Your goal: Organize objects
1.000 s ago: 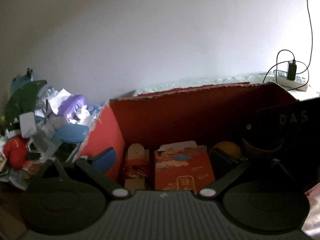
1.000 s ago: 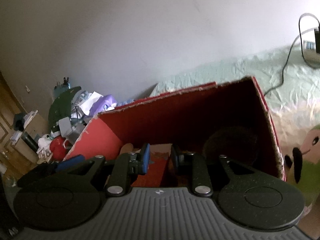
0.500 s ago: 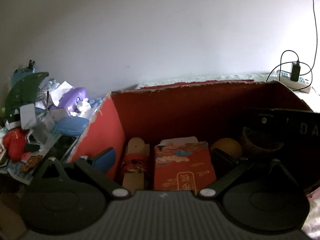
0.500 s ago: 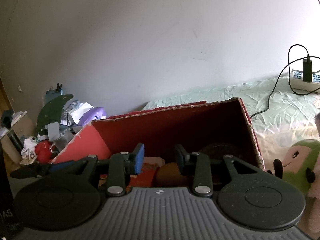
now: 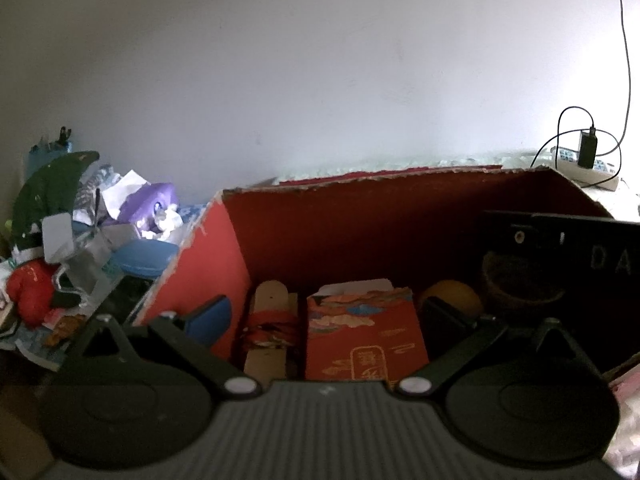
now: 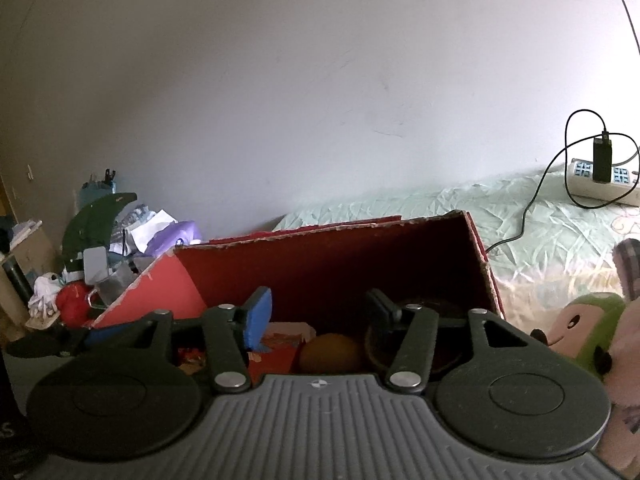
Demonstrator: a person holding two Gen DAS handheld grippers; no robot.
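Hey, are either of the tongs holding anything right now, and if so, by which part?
Nothing is held. The left tongs and right tongs are both open and empty above the red box.

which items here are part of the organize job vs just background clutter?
Job:
- red box
- red envelope
- wooden stick bundle
- orange
- dark bowl
- left gripper, right gripper, both open and empty

Lying about:
- power strip
- clutter pile left of the box
- green plush
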